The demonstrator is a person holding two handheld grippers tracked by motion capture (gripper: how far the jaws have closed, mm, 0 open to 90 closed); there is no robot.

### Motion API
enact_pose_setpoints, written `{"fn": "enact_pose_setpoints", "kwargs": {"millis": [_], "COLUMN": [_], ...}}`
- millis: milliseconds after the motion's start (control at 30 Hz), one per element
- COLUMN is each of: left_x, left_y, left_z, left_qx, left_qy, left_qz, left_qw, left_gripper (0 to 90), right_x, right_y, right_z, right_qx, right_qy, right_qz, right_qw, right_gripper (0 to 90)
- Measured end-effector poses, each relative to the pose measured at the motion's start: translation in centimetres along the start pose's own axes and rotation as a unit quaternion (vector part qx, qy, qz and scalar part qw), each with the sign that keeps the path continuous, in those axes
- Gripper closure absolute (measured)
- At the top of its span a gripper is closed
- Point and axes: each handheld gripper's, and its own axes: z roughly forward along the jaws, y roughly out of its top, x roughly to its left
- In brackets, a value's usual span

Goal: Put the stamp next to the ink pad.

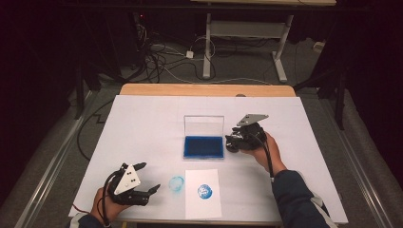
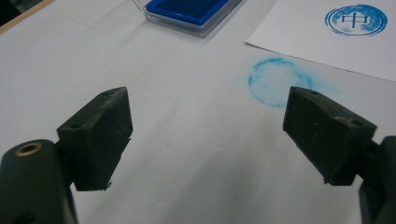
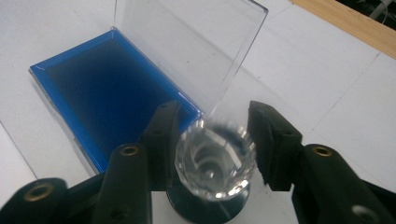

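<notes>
Right gripper view: crystal-knobbed stamp [image 3: 215, 161] stands upright, knob up.

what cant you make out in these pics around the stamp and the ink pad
- Stamp: in the right gripper view its clear faceted knob covers its face, and the bottom edge cuts off its dark base.
- Right gripper: whether the pads press the knob or stand just off it is unclear.
- Ink pad: in the high view its surface is too small to show any mark.
- Print on the paper: in the high view, too small to read.
</notes>
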Motion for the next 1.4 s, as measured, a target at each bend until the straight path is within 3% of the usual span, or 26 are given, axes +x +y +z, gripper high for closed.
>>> {"fn": "enact_pose_setpoints", "kwargs": {"millis": [233, 600, 900, 1300, 1400], "left_x": [0.0, 0.0, -0.1, -0.1, -0.1], "left_y": [0.0, 0.1, 0.1, 0.2, 0.2], "left_z": [0.0, 0.0, 0.0, 0.1, 0.0], "left_qx": [0.001, -0.001, 0.001, 0.002, 0.002], "left_qy": [0.0, 0.0, -0.001, 0.0, 0.002], "left_qz": [0.001, 0.002, 0.004, 0.006, 0.005], "left_qw": [1.0, 1.0, 1.0, 1.0, 1.0], "left_gripper": [15.1, 15.1, 15.1, 15.1, 15.1], "right_x": [0.2, 0.3, 0.7, 2.5, 2.8], "right_y": [0.0, 0.3, 0.4, -0.5, -0.9], "right_z": [0.1, -2.0, -4.2, -6.2, -6.9], "right_qx": [0.0, -0.043, -0.073, -0.099, -0.106], "right_qy": [0.004, -0.031, -0.039, -0.061, -0.058], "right_qz": [0.0, -0.004, -0.011, -0.063, -0.065], "right_qw": [1.0, 0.9986, 0.9965, 0.9913, 0.9905], "right_gripper": [39.9, 25.8, 20.0, 18.9, 19.1]}}
